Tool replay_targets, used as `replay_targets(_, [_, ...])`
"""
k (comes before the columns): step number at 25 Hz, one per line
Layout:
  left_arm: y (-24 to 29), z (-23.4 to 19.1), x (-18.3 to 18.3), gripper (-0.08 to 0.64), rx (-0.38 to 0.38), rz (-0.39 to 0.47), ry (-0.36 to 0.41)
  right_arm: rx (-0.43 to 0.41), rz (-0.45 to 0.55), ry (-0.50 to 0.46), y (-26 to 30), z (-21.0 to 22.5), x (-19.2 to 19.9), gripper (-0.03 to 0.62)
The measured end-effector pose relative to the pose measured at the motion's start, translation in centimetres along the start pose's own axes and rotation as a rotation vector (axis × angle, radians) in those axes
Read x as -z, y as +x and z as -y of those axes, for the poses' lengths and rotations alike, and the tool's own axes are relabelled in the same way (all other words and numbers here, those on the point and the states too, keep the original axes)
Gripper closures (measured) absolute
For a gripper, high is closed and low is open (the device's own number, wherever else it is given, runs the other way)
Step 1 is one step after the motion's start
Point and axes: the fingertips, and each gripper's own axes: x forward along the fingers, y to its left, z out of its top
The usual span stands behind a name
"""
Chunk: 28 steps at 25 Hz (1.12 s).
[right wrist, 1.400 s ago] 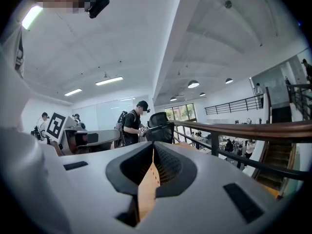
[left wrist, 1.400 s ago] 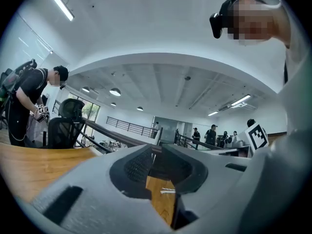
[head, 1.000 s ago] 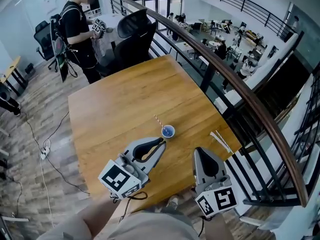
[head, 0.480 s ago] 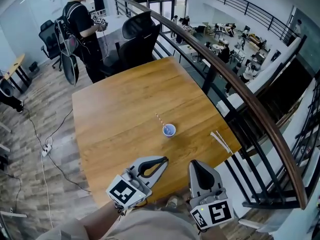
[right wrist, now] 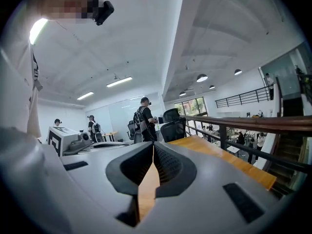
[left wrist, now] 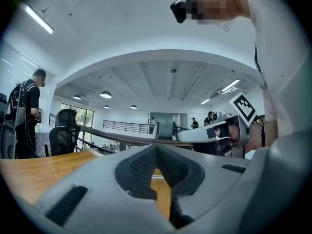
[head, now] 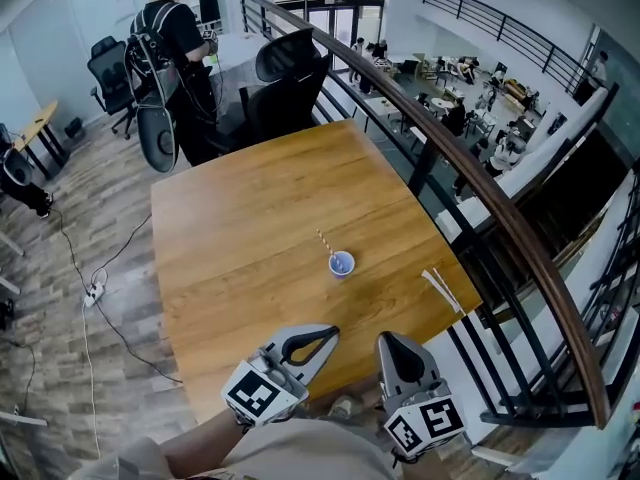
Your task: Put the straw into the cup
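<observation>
Straw (head: 324, 241) leans tilted inside blue cup (head: 341, 265) on wooden table (head: 260, 218).

Head cam sits high on me, aimed fwd and steeply down. I get the whole table (head: 250, 218) mid-frame, the left gripper (head: 335, 330) and right gripper (head: 384, 337) at the bottom edge, and the railing (head: 480, 183) running from top centre to lower right.

The left gripper cam rides right behind its own jaws, which have just closed on nothing and fill the lower frame. It looks level across the wood, w/ the right gripper at centre-right.

The right gripper cam is set the same way, w/ the left gripper at lower left.

All 3 views share the table, railing, standing person (head: 175, 38) and black chair (head: 285, 68).
</observation>
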Motion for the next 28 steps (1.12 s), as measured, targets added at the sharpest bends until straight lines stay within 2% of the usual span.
replay_targets(5, [0.1,-0.1,-0.3,0.546,0.001,-0.005,0.011,-0.035,-0.004,-0.006,0.4,-0.2,-0.1,0.571])
replay_targets(18, [0.2,-0.4,-0.5,0.546,0.007,-0.025,0.016,-0.022,-0.003,-0.018,1.0,0.0,-0.4,0.571])
replay_targets(21, [0.2,-0.6,-0.3,0.546,0.015,-0.022,0.037,-0.020,-0.002,-0.022,1.0,0.0,-0.3,0.571])
replay_targets(28, [0.1,-0.9,-0.6,0.546,-0.004,-0.007,0.019,-0.018,-0.001,0.000,1.2,0.2,-0.1,0.571])
